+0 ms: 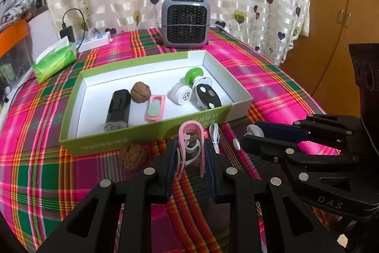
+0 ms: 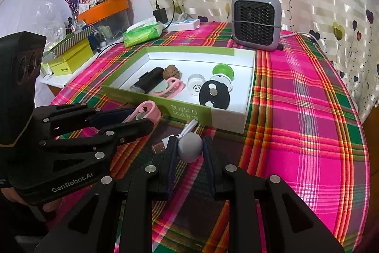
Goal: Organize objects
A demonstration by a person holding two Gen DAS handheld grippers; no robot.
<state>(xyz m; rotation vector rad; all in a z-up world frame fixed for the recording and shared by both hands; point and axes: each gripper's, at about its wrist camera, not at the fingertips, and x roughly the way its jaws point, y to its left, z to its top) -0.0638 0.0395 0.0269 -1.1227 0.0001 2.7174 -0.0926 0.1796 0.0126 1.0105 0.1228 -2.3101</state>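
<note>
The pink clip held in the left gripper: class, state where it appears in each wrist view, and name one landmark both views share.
Left wrist view: the pink clip stands bottom centre, between the left gripper fingers, just before the green box.
Right wrist view: the pink clip sits left of centre, at the left gripper tips.
Shared landmark: the grey heater behind the box.

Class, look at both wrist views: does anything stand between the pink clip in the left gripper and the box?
Only the box's near wall; the pink clip in the left gripper must go over it.
</note>
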